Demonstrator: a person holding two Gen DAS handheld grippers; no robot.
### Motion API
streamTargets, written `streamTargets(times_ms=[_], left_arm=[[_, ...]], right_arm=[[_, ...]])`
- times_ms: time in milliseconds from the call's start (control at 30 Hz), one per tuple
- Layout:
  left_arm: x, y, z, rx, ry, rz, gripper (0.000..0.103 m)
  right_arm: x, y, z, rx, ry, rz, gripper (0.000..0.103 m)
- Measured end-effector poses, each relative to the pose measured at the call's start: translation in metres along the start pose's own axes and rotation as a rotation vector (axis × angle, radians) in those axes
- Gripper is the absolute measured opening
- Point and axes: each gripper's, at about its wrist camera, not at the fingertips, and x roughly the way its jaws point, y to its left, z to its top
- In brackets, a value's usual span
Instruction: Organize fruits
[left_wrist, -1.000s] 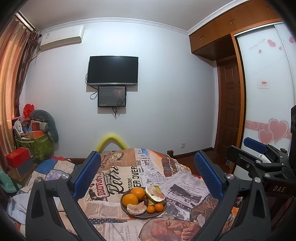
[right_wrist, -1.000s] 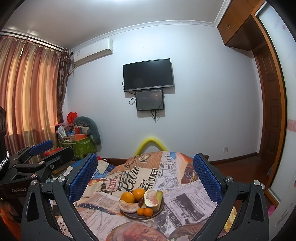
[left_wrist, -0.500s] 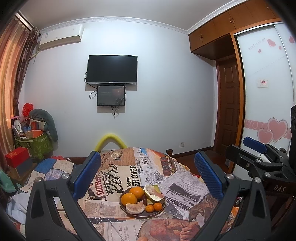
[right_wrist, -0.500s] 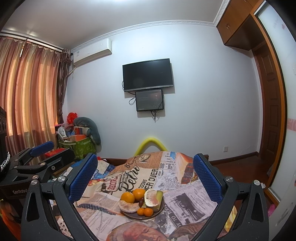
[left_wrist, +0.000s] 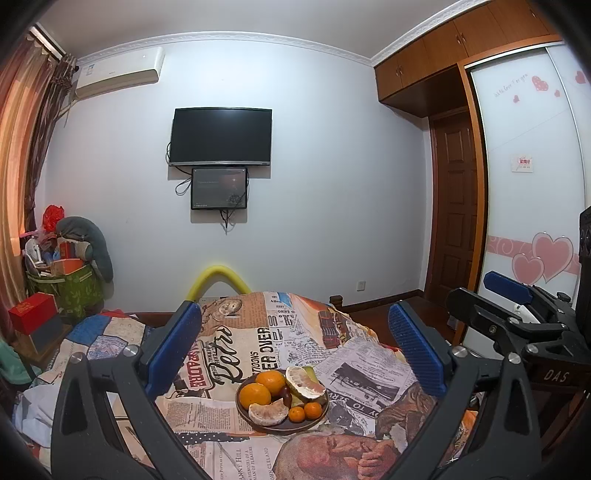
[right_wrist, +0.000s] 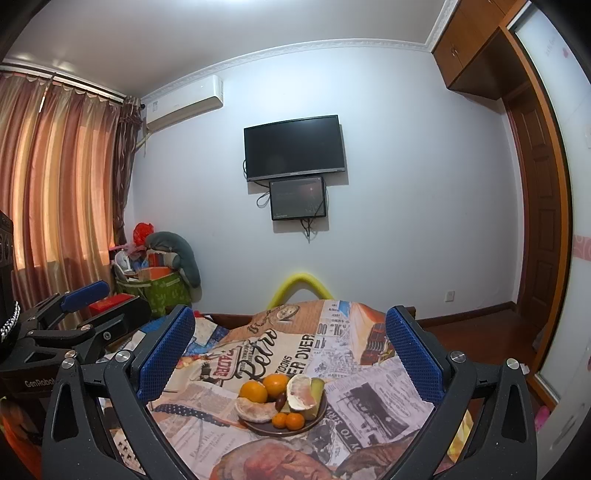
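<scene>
All the fruits (left_wrist: 282, 397) lie gathered on the plate (left_wrist: 280, 428); both the left gripper (left_wrist: 295, 354) and the right gripper (right_wrist: 290, 354) hover wide, empty.

The left black plastic two-finger tool (left_wrist: 295, 343) fills the lower part of the left wrist view: two angled black arms with triangular cut-outs, each tipped with a blue textured rubber pad (left_wrist: 173, 347), and round silver screws (left_wrist: 130, 350) at the joints. The right black plastic two-finger tool (right_wrist: 290, 343) has the same build in its own view, its blue pads (right_wrist: 413, 354) dimpled in a fine grid. At the right edge of the left wrist view its body carries white letters "DAS". At the left edge of the right wrist view the other tool's body reads "GenRobot", cut off, beside a strip of white beads.
</scene>
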Motion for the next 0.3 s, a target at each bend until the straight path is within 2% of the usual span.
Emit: streamTargets(times_ms=[300], left_arm=[[0.0074,0.0032,-0.0025,-0.009,0.017,0.001,0.103]], right_arm=[[0.003,-0.0031,-0.0044,0.003,0.015,-0.003,0.103]])
